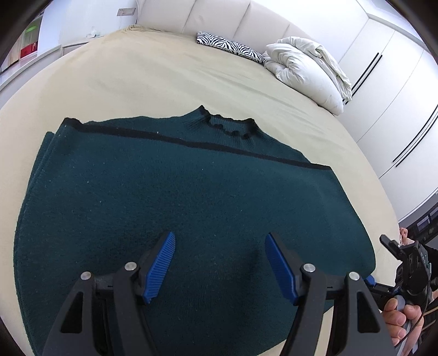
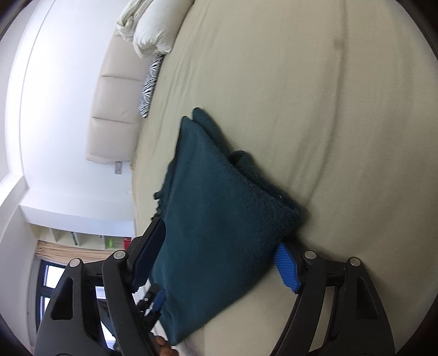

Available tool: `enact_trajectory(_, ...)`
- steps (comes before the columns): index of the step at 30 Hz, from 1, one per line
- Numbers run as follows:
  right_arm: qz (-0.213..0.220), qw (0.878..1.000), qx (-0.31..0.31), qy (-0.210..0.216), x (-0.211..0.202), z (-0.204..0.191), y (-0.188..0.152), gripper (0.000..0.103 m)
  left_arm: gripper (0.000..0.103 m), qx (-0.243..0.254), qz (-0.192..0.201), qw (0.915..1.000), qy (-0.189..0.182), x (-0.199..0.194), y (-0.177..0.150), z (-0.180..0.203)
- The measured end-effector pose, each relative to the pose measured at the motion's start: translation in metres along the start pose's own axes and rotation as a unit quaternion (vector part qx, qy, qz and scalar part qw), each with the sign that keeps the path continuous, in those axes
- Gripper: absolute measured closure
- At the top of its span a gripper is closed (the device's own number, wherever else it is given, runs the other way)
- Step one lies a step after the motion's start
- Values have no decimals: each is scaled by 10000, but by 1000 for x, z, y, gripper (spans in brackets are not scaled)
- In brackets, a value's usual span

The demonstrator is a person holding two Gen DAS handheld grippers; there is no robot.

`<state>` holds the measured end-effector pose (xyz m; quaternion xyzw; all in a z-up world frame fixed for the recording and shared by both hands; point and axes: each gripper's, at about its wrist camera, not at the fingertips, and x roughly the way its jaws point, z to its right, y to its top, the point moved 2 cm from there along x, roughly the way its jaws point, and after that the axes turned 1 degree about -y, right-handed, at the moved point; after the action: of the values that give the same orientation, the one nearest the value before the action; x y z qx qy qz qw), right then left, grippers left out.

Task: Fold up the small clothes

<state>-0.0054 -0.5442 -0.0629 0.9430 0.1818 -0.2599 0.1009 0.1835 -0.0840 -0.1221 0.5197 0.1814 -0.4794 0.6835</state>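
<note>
I am looking along my left gripper (image 1: 220, 263), whose blue fingers (image 1: 161, 267) are standing well apart above the sweater (image 1: 175, 208), with nothing between them and no cloth pinched. The sweater is lying on the bed (image 1: 153, 79), dark green, partly folded, its collar (image 1: 228, 127) pointing away from me toward the headboard (image 1: 219, 16) and a black stripe (image 1: 191, 143) running across it. Farther back a zebra cushion (image 1: 230, 46) is lying beside a white duvet (image 1: 306, 71). At the right edge a hand (image 1: 402, 323) is gripping my other tool. My right gripper (image 2: 219, 263) is turned on its side at the sweater's near corner, its fingers (image 2: 286, 267) straddling the folded edge: one is sitting over the cloth, the other under it against the bed sheet. They are still apart, and I cannot tell whether the pads are pressing the cloth.
</note>
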Motion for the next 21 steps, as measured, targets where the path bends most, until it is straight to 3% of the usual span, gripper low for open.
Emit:
enact_trajectory(2,41,9991,-97,404,0,-6,-1,30,32,22,-17,10000,-16,1,-1,-2)
enact_trajectory(4,145,9983,-275,489,-1,-13,-3,31,33,42,-27,10000,-16,4,-1,-3)
enact_trajectory(9,-23,9994,-305,154,22,-6,4,34,33,-112,-6,9999,-49,7,0,-6)
enact_trajectory(14,87,9991,-387,156,34,-20,15,37,33,-249,-34,9995,-175,9,1,-11)
enact_trajectory(16,46,9982,-595,15,44,-27,14,42,33,-307,-40,9993,-208,9,2,-13)
enact_trajectory(21,70,9949,-863,-522,57,-25,15,82,33,-498,-43,9977,-447,6,3,-20)
